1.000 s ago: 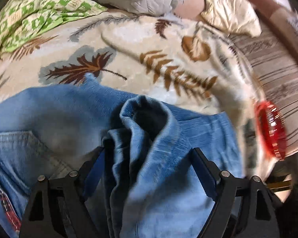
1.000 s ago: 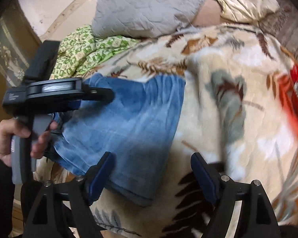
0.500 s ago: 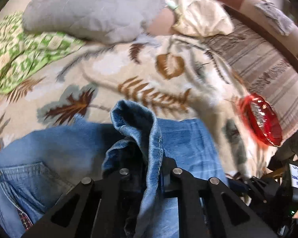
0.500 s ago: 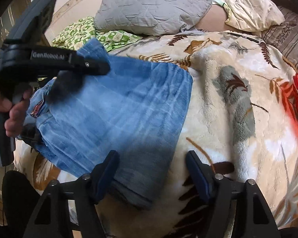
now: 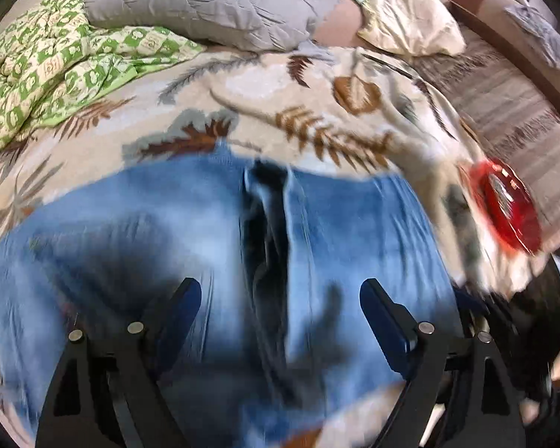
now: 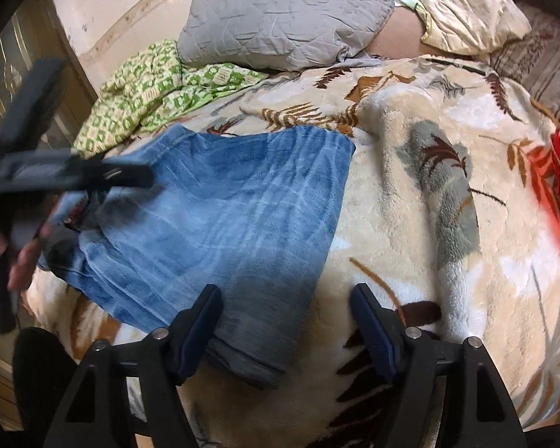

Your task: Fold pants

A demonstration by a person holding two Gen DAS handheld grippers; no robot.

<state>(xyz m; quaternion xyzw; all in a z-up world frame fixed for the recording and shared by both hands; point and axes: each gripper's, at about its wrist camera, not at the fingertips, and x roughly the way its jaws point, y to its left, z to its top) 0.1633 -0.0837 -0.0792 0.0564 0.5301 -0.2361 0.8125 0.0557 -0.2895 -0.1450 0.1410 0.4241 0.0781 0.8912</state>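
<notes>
Nearest, the right gripper [image 6: 285, 317] stands spread over the near corner of the folded jeans [image 6: 224, 224], touching nothing. The left gripper [image 5: 280, 306], its jaws just opened, hangs spread above them. The jeans lie on a leaf-print blanket [image 6: 410, 186]. The denim looks heavy, soft, floppy; pinch folded edges.

I can read no lettering anywhere; the blurred black handheld gripper [image 6: 67, 177] at left shows nothing legible.
</notes>
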